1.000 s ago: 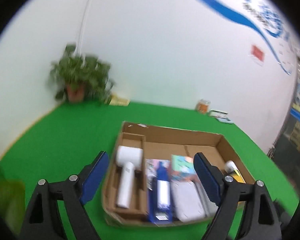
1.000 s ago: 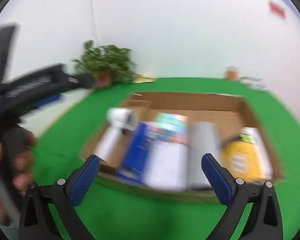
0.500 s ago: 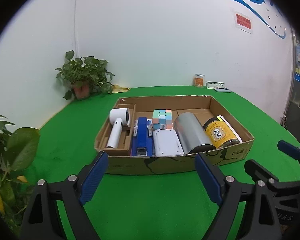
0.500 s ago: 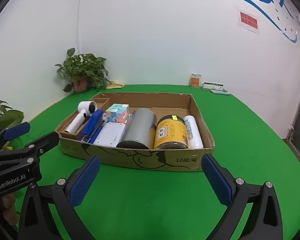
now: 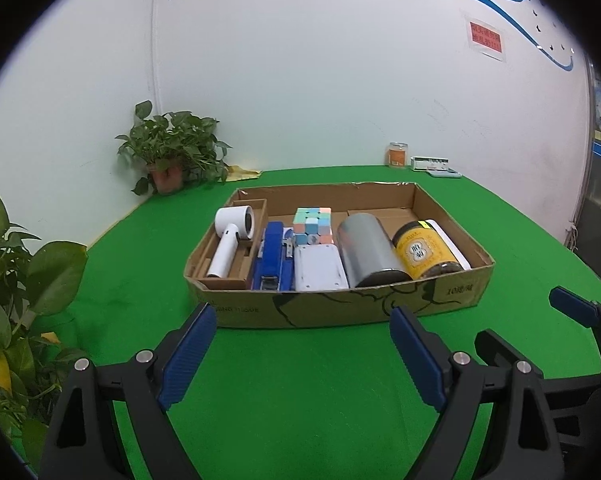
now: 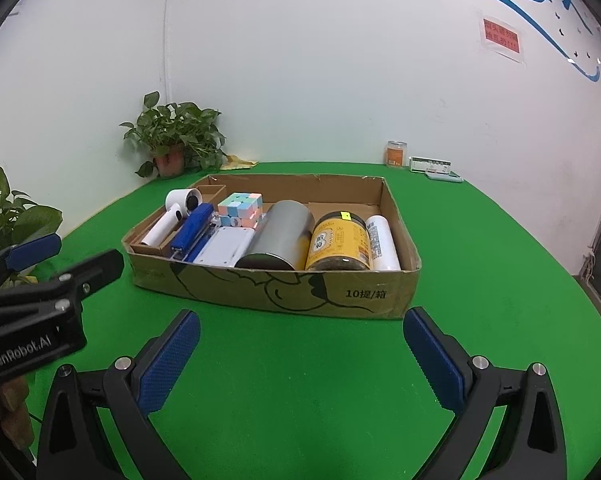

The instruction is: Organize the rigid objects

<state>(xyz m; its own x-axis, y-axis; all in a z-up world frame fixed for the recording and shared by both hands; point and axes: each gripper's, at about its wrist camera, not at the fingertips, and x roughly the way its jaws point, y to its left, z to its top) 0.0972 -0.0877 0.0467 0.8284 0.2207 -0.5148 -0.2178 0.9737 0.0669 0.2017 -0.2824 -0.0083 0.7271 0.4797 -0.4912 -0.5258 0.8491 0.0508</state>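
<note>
A shallow cardboard box (image 5: pixel 340 306) (image 6: pixel 272 292) stands on the green table. It holds a white handheld fan (image 5: pixel 230 242), a blue stapler (image 5: pixel 272 258), a pastel puzzle cube (image 5: pixel 312 220), a white flat device (image 5: pixel 319 268), a silver can (image 5: pixel 368 250), a yellow-labelled jar (image 5: pixel 422 250) and a white tube (image 6: pixel 382 244). My left gripper (image 5: pixel 304 354) is open and empty, short of the box's front wall. My right gripper (image 6: pixel 300 360) is open and empty, also in front of the box.
A potted plant (image 5: pixel 172 156) stands at the back left corner. Leaves of another plant (image 5: pixel 12 280) are at the left edge. A small orange jar (image 5: pixel 397 155) and a flat case (image 5: pixel 436 166) sit by the back wall. The table edge curves off at the right.
Both grippers pulled back from over the box to in front of it and now hold still. Both stay open.
</note>
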